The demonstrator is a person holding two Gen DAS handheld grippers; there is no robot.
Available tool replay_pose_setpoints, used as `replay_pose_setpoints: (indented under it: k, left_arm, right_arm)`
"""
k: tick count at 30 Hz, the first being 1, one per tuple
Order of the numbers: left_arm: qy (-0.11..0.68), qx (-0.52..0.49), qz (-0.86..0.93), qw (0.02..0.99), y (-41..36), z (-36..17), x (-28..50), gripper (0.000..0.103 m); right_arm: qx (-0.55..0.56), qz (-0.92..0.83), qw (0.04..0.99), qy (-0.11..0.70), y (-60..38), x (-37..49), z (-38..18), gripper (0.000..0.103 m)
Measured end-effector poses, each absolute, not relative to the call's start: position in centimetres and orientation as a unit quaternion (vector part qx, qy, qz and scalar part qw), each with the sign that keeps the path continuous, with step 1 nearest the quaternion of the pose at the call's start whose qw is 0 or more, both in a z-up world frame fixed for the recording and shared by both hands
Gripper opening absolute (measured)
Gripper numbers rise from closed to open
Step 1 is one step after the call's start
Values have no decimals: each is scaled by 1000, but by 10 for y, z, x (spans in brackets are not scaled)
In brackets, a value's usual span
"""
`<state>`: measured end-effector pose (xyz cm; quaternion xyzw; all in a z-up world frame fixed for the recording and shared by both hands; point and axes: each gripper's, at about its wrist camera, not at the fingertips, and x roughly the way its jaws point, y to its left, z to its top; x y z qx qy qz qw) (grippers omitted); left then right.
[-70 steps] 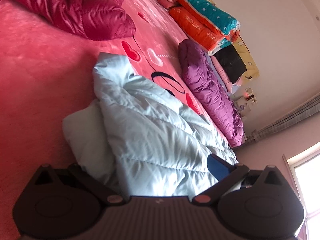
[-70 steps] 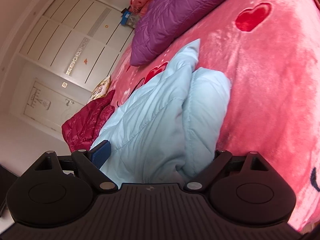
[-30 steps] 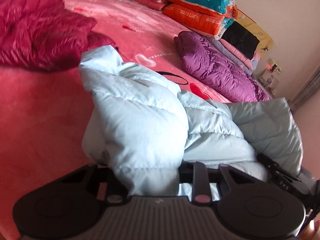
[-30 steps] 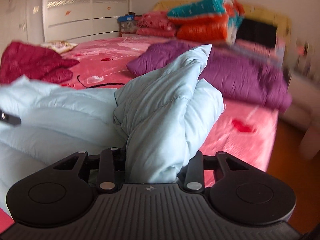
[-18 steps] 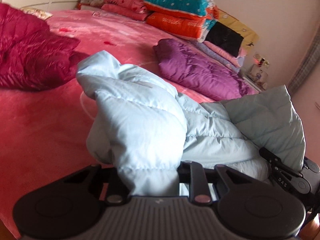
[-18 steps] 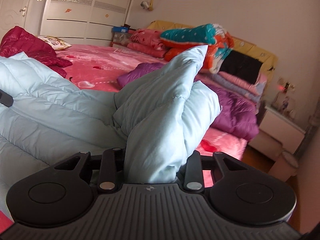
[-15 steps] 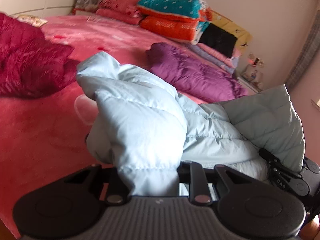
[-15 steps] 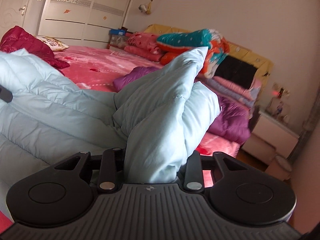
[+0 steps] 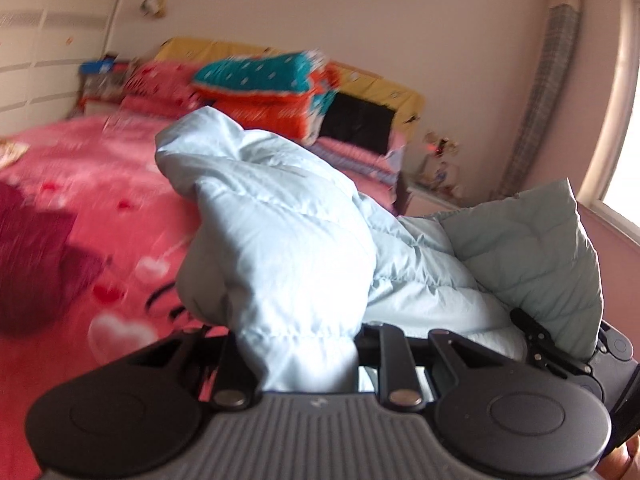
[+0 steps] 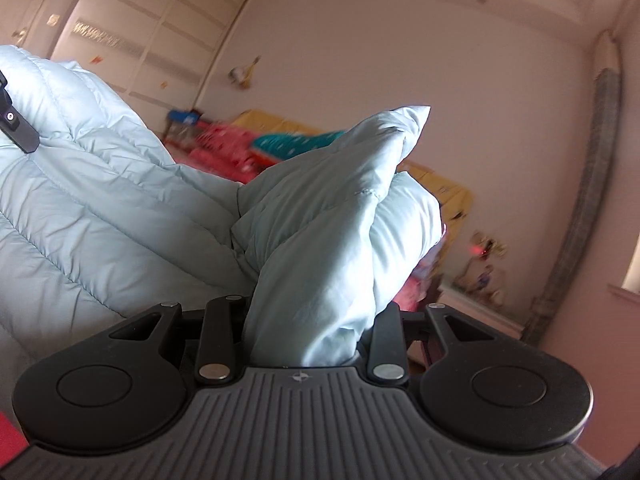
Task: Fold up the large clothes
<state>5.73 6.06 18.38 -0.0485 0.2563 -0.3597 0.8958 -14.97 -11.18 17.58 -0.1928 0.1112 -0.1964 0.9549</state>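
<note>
A light blue puffer jacket [image 9: 280, 220] hangs bunched up between my two grippers, lifted above the pink bed. My left gripper [image 9: 304, 344] is shut on a thick fold of it; the padding hides the fingertips. In the right wrist view my right gripper [image 10: 308, 328] is shut on another bunched fold of the jacket [image 10: 332, 220], which stretches away to the left. The right gripper [image 9: 560, 344] also shows at the right edge of the left wrist view, and a piece of the left gripper [image 10: 12, 128] at the left edge of the right wrist view.
The bed's pink heart-print cover [image 9: 100, 184] lies below, with a maroon jacket [image 9: 32, 264] on its left. Folded quilts [image 9: 264, 92] are stacked at the headboard. A white wardrobe [image 10: 140, 40] stands behind, and a nightstand [image 10: 480, 308], curtain [image 9: 552, 100] and window [image 9: 628, 120] to the right.
Both grippers, open around the jacket on the bed at first, closed on it and rose. The jacket has come up off the cover, and both views have tipped up toward the walls.
</note>
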Motion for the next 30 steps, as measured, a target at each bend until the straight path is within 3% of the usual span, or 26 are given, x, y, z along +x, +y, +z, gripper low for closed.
replay_pose_setpoints:
  k: [8,17,30]
  left_arm:
    - [204,-41,-374,904,17,223,97,23]
    - [157,-18,-362,919,-39,233,180,25]
    - [108,27,-326,939,-122,183,304,29]
  right_arm:
    - [-193,-231,952,59,-152,-117,228,39]
    - [-174,-239,955,32,-211,-21,267,40]
    - [-183,-264,946,48,-298,169,233,41]
